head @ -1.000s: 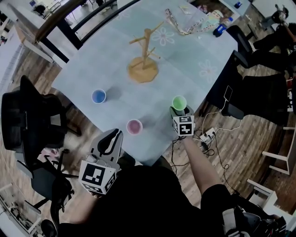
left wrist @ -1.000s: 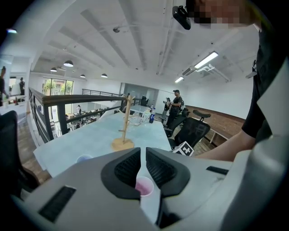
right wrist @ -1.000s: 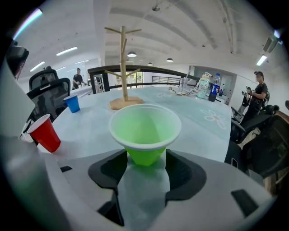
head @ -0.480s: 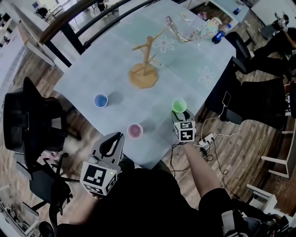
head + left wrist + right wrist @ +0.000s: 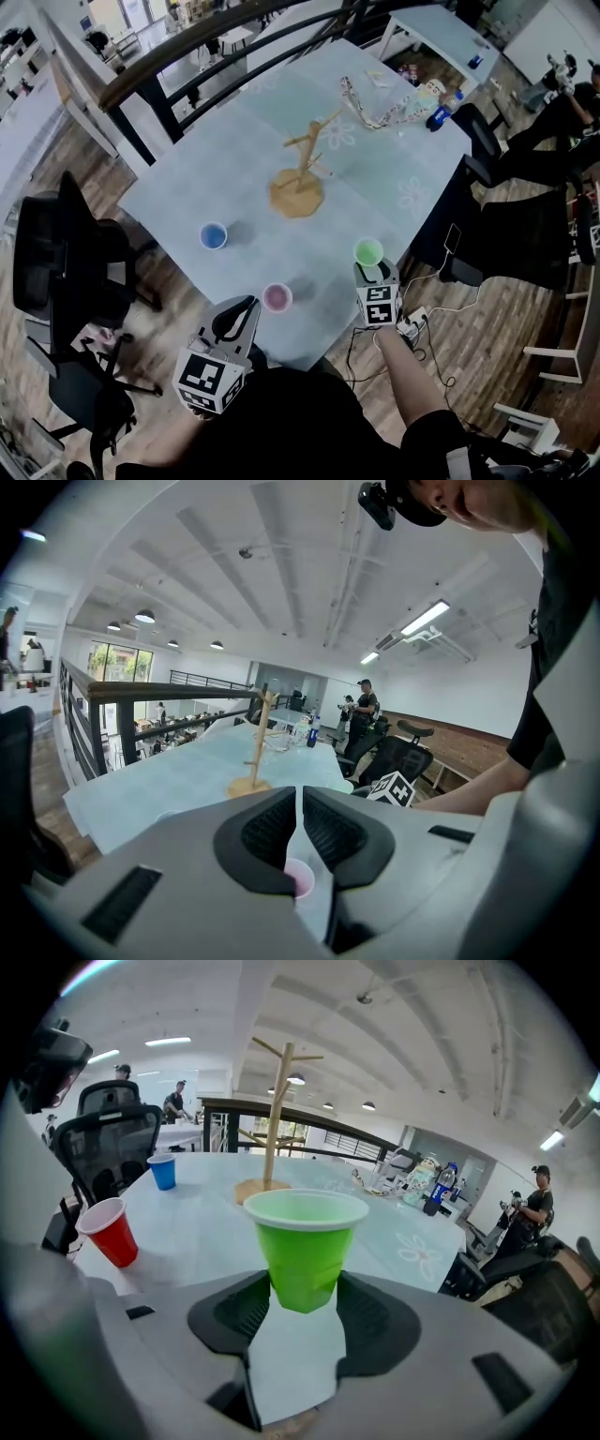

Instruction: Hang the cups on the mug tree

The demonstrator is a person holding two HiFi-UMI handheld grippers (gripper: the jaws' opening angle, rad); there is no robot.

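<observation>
A wooden mug tree (image 5: 298, 178) stands empty in the middle of the pale table (image 5: 178, 192). Three cups sit on the table: blue (image 5: 213, 235), red (image 5: 277, 297) and green (image 5: 367, 250). My right gripper (image 5: 368, 267) is at the table's near right edge, and its pads press on the lower sides of the green cup (image 5: 305, 1241), which stands upright. My left gripper (image 5: 236, 319) hangs off the near edge, shut with nothing in it. Past its closed jaws the red cup (image 5: 298, 878) shows, and the mug tree (image 5: 255, 747) stands farther off.
A lanyard, papers and a bottle (image 5: 439, 114) lie at the table's far corner. Black office chairs (image 5: 56, 262) stand at the left and right (image 5: 511, 234). A power strip with cables (image 5: 412, 323) lies on the wooden floor under the right edge. People stand in the background.
The head view has shifted, so the table sits lower and farther right in the picture. Both grippers keep their places relative to the cups.
</observation>
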